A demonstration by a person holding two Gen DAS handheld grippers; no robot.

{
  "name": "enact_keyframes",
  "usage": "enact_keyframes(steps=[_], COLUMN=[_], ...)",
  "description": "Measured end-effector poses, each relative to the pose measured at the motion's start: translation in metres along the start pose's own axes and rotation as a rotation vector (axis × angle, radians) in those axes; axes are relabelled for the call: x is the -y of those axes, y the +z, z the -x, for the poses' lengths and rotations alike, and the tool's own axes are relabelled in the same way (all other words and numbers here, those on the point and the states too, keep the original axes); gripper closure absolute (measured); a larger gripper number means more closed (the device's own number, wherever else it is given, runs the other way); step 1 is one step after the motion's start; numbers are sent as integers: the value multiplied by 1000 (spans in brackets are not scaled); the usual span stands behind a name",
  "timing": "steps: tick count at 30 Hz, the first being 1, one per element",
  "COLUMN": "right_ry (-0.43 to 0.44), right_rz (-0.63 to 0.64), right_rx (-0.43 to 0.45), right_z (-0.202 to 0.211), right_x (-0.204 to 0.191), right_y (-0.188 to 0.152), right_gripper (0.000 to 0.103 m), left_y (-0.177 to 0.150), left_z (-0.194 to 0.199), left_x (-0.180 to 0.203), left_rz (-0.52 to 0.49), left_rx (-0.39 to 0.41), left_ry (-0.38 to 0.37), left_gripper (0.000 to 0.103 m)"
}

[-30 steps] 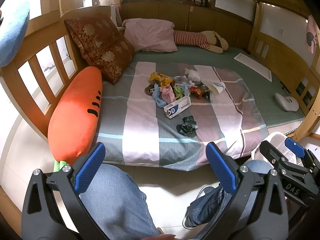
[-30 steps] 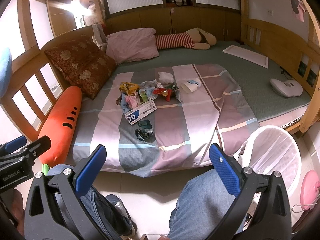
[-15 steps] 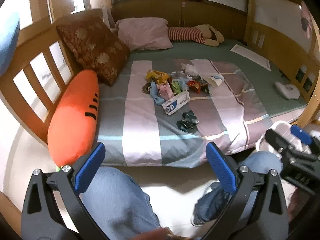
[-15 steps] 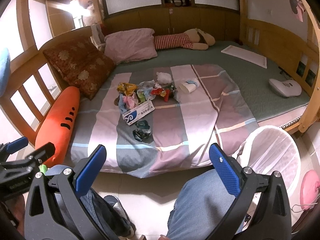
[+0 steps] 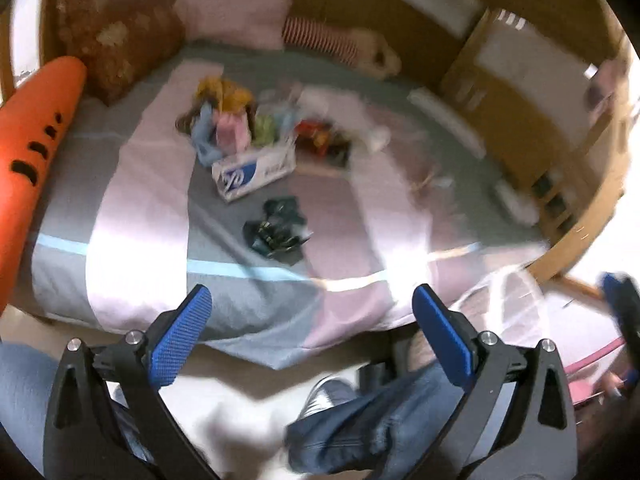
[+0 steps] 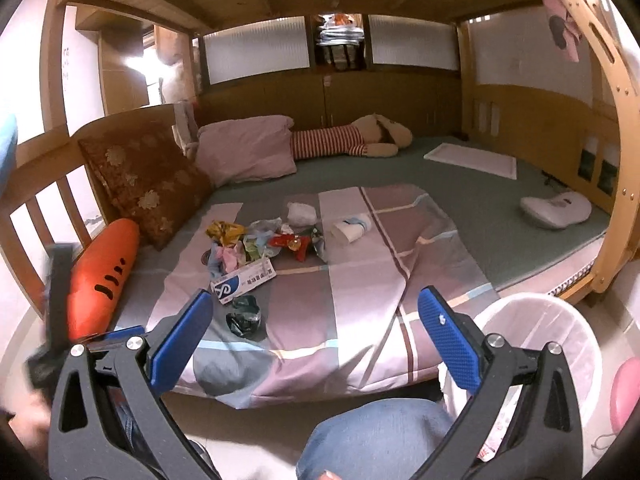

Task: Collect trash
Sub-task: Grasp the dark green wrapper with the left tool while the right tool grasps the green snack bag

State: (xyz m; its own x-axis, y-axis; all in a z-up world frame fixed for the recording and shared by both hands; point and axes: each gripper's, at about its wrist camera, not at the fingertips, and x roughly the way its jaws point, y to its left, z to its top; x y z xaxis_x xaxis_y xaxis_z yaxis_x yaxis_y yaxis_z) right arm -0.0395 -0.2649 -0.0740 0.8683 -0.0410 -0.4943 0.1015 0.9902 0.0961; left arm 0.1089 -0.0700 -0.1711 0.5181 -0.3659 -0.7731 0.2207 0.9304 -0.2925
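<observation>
Nearest, left tongs [image 5: 312, 328] and right tongs [image 6: 314, 330] both spread wide and empty, poised over the knees short of the bed, likely readied for a first pick. Just beyond, a lined white waste bin [image 6: 536, 344] parked on the floor at the bed's edge, handy for drops. Farther on, trash on the patchwork quilt [image 6: 360, 280]: dark crumpled wrapper [image 6: 244, 320] closest, then blue-and-white carton [image 6: 242, 282], then heaped snack wrappers [image 6: 264, 240] and paper cup [image 6: 352, 230].

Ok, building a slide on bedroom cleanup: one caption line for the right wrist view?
Open right gripper faces scattered wrappers on a striped pink-grey blanket; white lined bin beside the bed.
</observation>
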Motion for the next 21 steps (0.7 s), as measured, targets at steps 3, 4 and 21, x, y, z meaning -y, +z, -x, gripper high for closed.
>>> enact_keyframes(steps=[3, 4, 21], right_ry=[-24, -28, 12], right_rz=[25, 33, 123], right_rx=[-32, -48, -267], right_z=[-16, -22, -230], right_x=[1, 2, 2], right_y=[-3, -3, 60], right_gripper=[3, 3, 3], left_y=[13, 17, 68], left_z=[-39, -49, -127], left_x=[11, 13, -21], left_rz=[-87, -106, -50], left_rx=[-8, -19, -47], left_ry=[126, 146, 131], left_gripper=[3, 3, 59])
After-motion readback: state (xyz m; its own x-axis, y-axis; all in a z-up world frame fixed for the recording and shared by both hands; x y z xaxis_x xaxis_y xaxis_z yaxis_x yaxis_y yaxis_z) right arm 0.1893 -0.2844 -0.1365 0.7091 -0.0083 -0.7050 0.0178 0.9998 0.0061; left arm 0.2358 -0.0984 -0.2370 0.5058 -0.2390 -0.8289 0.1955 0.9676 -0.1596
